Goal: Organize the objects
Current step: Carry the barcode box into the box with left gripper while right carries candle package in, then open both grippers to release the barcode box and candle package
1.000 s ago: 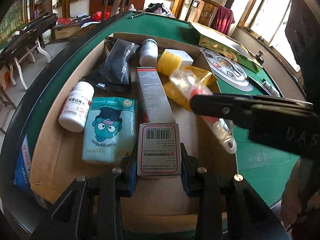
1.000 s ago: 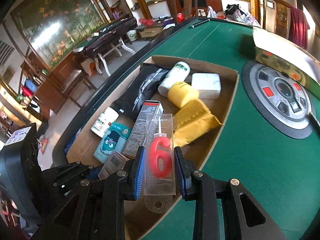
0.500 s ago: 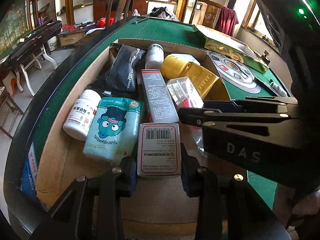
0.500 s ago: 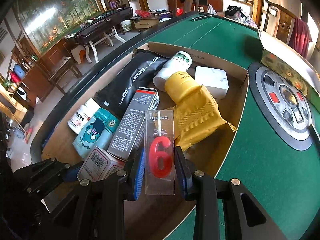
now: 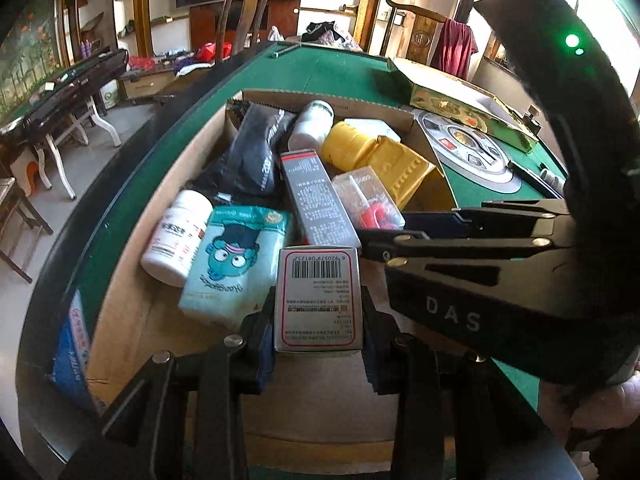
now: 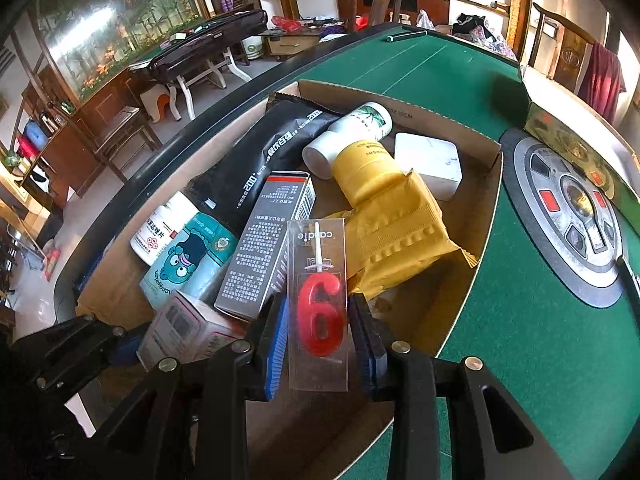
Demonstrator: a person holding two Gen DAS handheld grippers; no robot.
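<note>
My left gripper point(image 5: 318, 320) is shut on a white medicine box with a barcode point(image 5: 318, 298), held low over the near end of an open cardboard box point(image 5: 132, 312). My right gripper point(image 6: 320, 332) is shut on a clear pack holding a red "6" candle point(image 6: 320, 300), over the same box beside the left one; the candle pack also shows in the left wrist view point(image 5: 368, 204). The medicine box shows in the right wrist view point(image 6: 188, 328). In the box lie a grey carton point(image 6: 266, 240), a teal tissue pack point(image 5: 236, 264), a white pill bottle point(image 5: 176, 236) and a yellow packet point(image 6: 392, 236).
Deeper in the box lie a black pouch point(image 6: 272, 152), a white bottle point(image 6: 348, 136), a yellow jar point(image 6: 364, 164) and a white block point(image 6: 430, 164). The box sits on a green felt table point(image 6: 520, 340) with a round centre console point(image 6: 572, 208). A patterned box lid point(image 5: 468, 116) lies behind.
Both grippers have moved forward and lower over the cardboard box, closer together. The right gripper with the candle pack now sits right beside the left one. Both holds are unchanged.
</note>
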